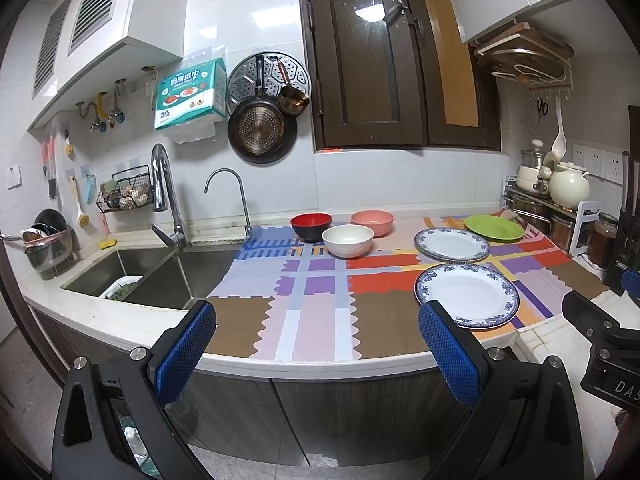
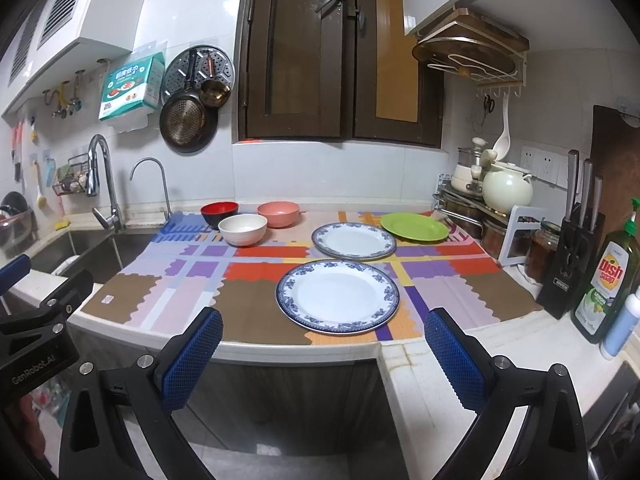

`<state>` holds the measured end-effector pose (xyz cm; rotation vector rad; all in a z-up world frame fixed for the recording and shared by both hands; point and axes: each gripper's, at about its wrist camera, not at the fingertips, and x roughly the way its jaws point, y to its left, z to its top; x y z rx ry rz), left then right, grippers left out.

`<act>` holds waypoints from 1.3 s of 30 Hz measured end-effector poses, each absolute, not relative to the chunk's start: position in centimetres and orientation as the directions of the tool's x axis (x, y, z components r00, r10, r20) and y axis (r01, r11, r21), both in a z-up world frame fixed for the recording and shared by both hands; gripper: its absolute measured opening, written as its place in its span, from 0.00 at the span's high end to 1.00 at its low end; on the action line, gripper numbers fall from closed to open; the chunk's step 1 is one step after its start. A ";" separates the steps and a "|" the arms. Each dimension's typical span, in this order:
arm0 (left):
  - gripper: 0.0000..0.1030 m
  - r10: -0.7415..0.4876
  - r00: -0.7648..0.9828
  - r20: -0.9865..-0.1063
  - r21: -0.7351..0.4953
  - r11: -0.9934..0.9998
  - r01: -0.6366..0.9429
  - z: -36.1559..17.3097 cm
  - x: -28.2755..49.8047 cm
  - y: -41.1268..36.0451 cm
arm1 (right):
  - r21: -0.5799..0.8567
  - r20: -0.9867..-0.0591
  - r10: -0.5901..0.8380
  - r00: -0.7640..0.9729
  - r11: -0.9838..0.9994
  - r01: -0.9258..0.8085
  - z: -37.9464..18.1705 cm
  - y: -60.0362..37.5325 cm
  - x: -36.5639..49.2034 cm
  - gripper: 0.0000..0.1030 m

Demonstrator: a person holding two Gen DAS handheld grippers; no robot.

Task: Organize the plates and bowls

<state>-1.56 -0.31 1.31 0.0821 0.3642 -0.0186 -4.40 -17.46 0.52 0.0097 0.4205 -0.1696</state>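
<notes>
Our left gripper point(image 1: 318, 344) and right gripper point(image 2: 323, 350) gape wide, empty. Nearest plate point(image 2: 338, 297) lies at twelve o'clock; bowls point(image 2: 243, 229) at eleven.

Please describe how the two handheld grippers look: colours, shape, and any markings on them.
Both the left gripper and right gripper have black angular frames with silver bolts and blue, dimple-textured fingers. The left body reads "GenRobot.AI"; the right shows the letters "DAS".

We are seeing a red-and-black bowl point(image 2: 219, 212), a pink bowl point(image 2: 278, 213) and a cream bowl point(image 2: 243, 229); two white plates with blue floral rims point(image 2: 338, 297) point(image 2: 353, 241); a green plate point(image 2: 414, 227); a patchwork mat point(image 2: 248, 264) showing purple, red, brown and pink blocks.
</notes>
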 end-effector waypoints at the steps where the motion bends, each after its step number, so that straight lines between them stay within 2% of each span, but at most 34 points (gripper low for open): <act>1: 0.00 -0.004 0.934 -0.357 0.077 0.996 0.034 1.2 -1.5 -0.4 | -0.026 -0.409 -0.163 0.898 0.986 0.167 0.6 -17.4 -4.3 0.01; 18: 0.00 -0.042 0.920 -0.390 0.085 0.993 0.081 0.1 3.4 -0.7 | -0.023 -0.435 -0.193 0.880 0.979 0.203 -0.1 -17.7 -1.4 0.01; 39: 0.00 -0.244 0.829 -0.503 0.099 0.937 0.336 -2.7 15.8 -3.8 | 0.042 -0.544 -0.325 0.774 0.910 0.412 -3.4 -19.3 7.0 0.01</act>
